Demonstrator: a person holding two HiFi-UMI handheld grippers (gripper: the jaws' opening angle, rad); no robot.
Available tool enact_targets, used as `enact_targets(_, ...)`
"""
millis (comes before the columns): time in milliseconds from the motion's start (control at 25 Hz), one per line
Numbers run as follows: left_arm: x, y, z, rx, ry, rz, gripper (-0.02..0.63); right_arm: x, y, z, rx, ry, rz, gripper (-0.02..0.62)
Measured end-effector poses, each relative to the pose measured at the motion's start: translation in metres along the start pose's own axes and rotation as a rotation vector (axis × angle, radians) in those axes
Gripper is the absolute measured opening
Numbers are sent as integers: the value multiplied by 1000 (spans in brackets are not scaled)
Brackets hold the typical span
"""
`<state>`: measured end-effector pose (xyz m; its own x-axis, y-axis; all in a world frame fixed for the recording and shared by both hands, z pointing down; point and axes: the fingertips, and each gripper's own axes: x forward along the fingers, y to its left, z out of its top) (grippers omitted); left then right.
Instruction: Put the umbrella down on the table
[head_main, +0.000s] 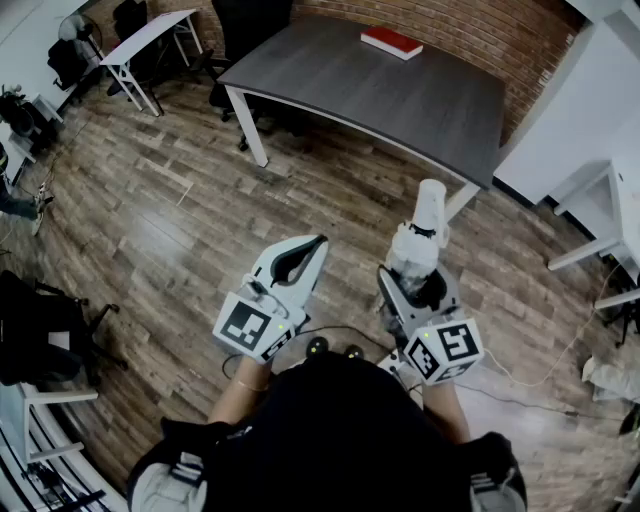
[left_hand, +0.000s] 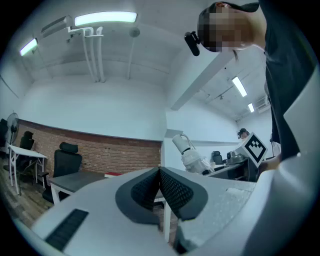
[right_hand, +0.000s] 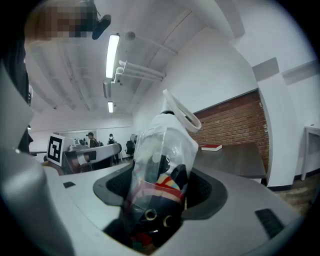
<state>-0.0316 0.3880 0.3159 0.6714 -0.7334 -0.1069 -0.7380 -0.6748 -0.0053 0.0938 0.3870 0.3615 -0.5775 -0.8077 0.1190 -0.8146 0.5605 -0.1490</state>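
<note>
The task is at an early stage: the umbrella (head_main: 424, 222) is picked up and in the air, but nothing of the putting-down is done yet. The right gripper (head_main: 412, 272) is clenched on it. In the right gripper view the dark pads press on both sides of the folded canopy, which is dark with coloured stripes and sits inside a clear plastic sleeve. The white handle end with its loop sticks out past the jaws, pointing toward the far wall. The left gripper (head_main: 316, 246) carries nothing. Its own view shows the two ribbed pads brought together with no gap and no object between them, held beside the right one over the wooden floor (head_main: 160, 220).

The dark grey desk (head_main: 400, 100) stands ahead of the person, well apart from both grippers, with bare floor between. A red book (head_main: 391, 41) lies near its far edge by the brick wall; the rest of the top looks free.

What is left, as I judge it, is the whole delivery: carry the umbrella over the desk, lower it until it rests on the top, then let the right gripper release it.
</note>
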Motion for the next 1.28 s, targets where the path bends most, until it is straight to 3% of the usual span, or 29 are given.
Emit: enact_targets(1280,17,-17,-7,18,40,75,2,-24,-50,-2,85,-4,-1,293)
